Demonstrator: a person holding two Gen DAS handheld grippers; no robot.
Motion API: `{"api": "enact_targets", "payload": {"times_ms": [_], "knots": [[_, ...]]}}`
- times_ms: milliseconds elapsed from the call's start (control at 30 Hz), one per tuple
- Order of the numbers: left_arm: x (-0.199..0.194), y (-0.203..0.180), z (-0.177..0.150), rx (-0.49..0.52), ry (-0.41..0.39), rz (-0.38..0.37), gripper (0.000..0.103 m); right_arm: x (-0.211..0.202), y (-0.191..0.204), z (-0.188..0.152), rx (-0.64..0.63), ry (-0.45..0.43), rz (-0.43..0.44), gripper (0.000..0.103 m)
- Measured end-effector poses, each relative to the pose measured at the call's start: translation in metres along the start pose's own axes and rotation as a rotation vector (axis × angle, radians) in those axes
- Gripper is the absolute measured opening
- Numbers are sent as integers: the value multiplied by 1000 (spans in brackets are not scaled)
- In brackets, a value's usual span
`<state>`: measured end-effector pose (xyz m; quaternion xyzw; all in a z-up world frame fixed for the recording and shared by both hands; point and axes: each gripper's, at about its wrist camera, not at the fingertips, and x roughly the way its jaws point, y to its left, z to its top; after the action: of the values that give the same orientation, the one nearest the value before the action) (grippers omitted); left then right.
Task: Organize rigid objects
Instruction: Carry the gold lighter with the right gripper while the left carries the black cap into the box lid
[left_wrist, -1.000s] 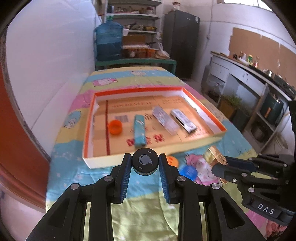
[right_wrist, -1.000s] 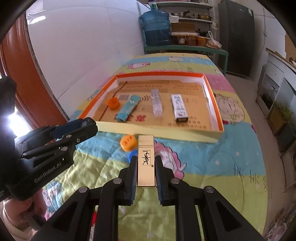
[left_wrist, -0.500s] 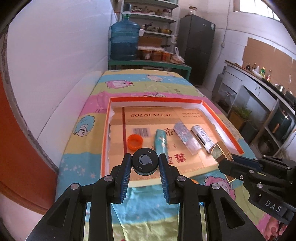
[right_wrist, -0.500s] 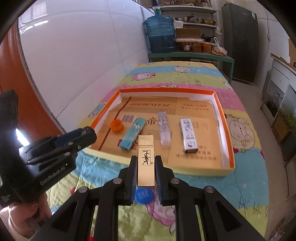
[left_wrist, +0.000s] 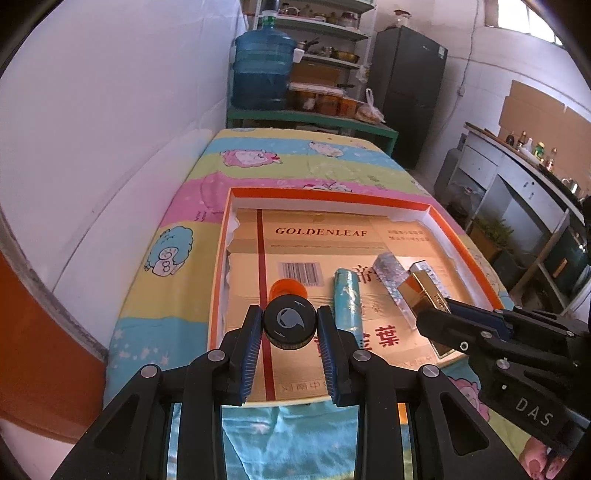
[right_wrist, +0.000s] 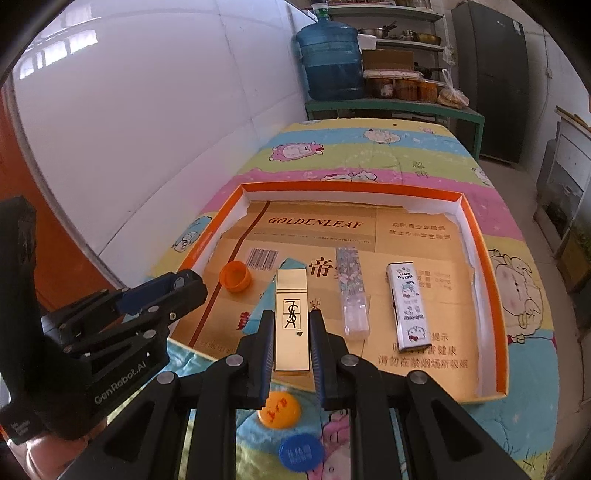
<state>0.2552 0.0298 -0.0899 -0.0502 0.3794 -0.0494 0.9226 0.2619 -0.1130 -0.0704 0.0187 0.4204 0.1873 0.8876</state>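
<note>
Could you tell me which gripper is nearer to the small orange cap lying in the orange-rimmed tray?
Left. The left gripper, shut on a black round cap, hovers just short of the orange cap; the right gripper, clamping a gold rectangular case, is off to its right.

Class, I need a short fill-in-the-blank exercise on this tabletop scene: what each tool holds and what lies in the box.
1. The left tool is shut on a round ____ cap.
2. The right tool grips a ____ case marked YSL.
3. The orange-rimmed box shows the word ____ on its floor.
4. Outside the box lie an orange cap and a ____ cap.

Missing words: black; gold; GOLDENLEAF; blue
</note>
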Motion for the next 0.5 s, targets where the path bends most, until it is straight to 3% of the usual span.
{"api": "enact_targets", "payload": {"times_ms": [500], "knots": [[22, 9, -3, -3, 45, 27, 31, 28, -3, 4, 7, 34, 5, 18]]}}
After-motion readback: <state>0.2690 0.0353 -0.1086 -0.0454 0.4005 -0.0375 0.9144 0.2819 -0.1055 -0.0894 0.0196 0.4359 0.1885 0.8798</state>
